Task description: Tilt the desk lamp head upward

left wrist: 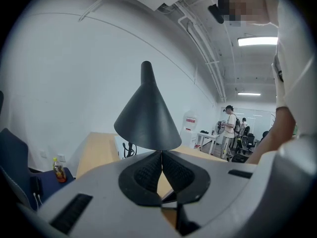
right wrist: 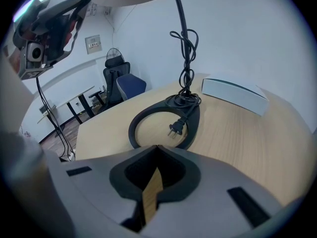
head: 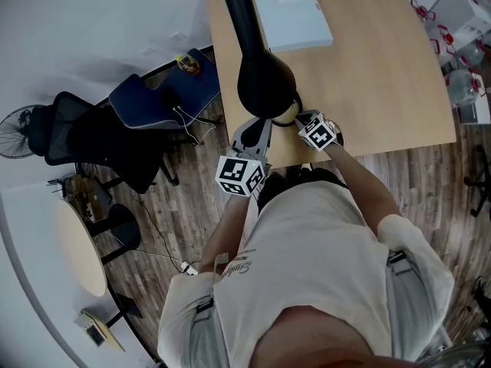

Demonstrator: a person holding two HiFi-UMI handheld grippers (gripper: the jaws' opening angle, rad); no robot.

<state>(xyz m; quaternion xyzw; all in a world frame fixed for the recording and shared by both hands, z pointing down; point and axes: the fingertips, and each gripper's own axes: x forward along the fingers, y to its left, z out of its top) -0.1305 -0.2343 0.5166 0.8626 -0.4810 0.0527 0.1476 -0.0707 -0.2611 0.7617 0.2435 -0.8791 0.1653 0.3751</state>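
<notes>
Lamp head [left wrist: 147, 115]: black cone, prob. light and stiff, smooth (slippery on the slope). It hangs over the desk [head: 383, 75] near the front edge, on a thin neck [right wrist: 181, 14] above a ring base [right wrist: 193, 125]. Best hold is the lower rim, pushed up from below. Left gripper [left wrist: 161, 155]: pads pressed together, nothing betw. them, tips right at the rim, contact unclear. Right gripper [right wrist: 157, 148]: also clenched, empty, under the shade.

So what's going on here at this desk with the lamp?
A person stands at the wooden desk with a gripper in each hand. The left gripper, claw closed, sits at the rim of the black lamp head; a real pinch isn't clear. The right gripper, claw closed and empty, hovers before the lamp base, its plug lying loose.
</notes>
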